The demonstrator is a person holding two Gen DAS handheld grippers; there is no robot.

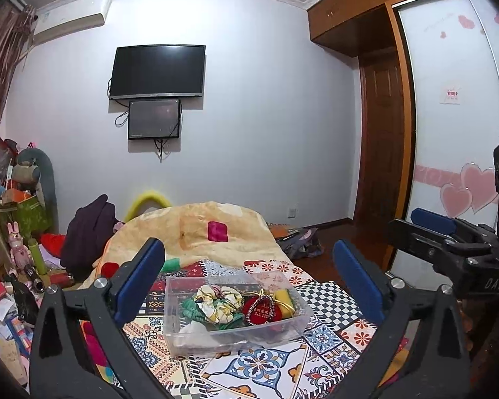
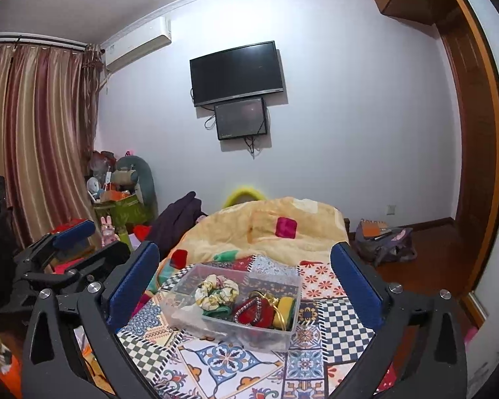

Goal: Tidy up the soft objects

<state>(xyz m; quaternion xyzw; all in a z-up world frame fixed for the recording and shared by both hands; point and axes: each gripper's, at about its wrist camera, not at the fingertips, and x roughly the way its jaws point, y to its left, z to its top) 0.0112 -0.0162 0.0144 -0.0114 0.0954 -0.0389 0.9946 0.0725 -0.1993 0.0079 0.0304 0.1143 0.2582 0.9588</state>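
Left gripper and right gripper: black frames, blue finger pads. Silver screws at joints. White "DAS" lettering on one.

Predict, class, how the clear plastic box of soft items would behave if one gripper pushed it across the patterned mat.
The clear plastic box would probably slide rather than tip: it looks low and wide, sitting flat on the patterned mat. It is likely light, since it holds only scrunchies and small fabric pieces. Its thin walls may flex if squeezed.
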